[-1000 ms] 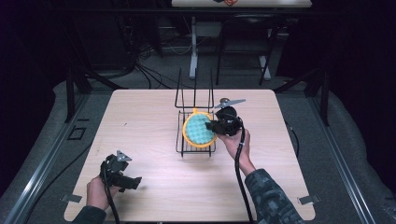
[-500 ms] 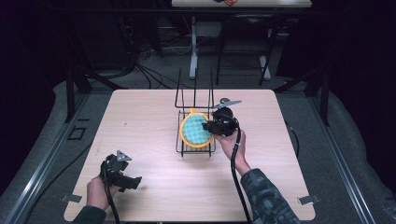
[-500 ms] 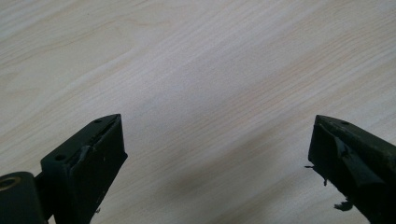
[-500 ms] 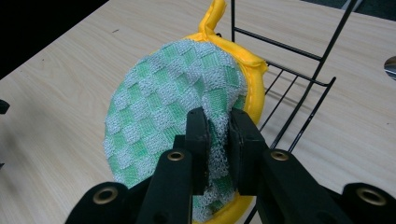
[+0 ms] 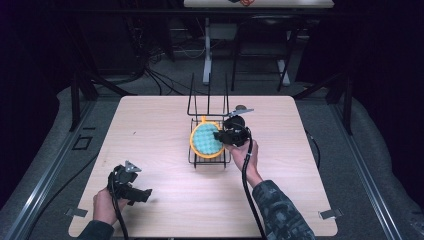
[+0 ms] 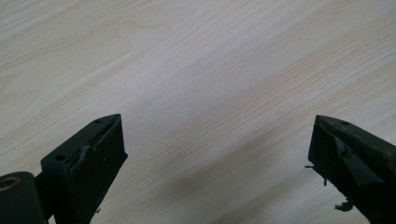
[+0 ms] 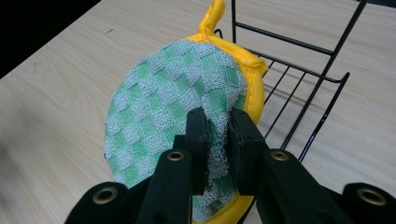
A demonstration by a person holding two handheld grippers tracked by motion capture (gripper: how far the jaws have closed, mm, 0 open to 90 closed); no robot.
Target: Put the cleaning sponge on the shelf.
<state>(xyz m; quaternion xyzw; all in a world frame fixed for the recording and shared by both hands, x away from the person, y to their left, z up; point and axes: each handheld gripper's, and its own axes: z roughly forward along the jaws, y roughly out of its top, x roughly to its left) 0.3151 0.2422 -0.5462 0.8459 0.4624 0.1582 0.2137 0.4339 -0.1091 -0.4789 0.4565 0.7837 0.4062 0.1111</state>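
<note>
A round pot holder [image 7: 173, 126], green-and-white checked terry with a yellow border and a yellow hanging loop, stands on edge at the black wire rack [image 5: 207, 125], its lower rim over the rack's base grid. In the high view the pot holder [image 5: 206, 141] faces the left side of the rack, with the upright wire posts behind it. The right tool [image 7: 218, 135] is clenched on the cloth near its lower edge; both black jaws pinch a bunched fold of terry between them, and the hand [image 5: 247, 155] supports the tool from the rack's right side. The left tool [image 5: 131, 182] rests near the front left corner of the wooden surface [image 5: 160, 125], well apart from the rack; its jaws stand wide, released, with nothing but bare wood [image 6: 210, 84] between them.

Risk, as judged from this arrangement: the grip takes only a small fold, so the limp cloth may slip free or sag sideways if tilted. The loop or border may snag on a wire while the pot holder is moved, dragging the light, unanchored rack across the surface, since the other tool is not steadying it.
</note>
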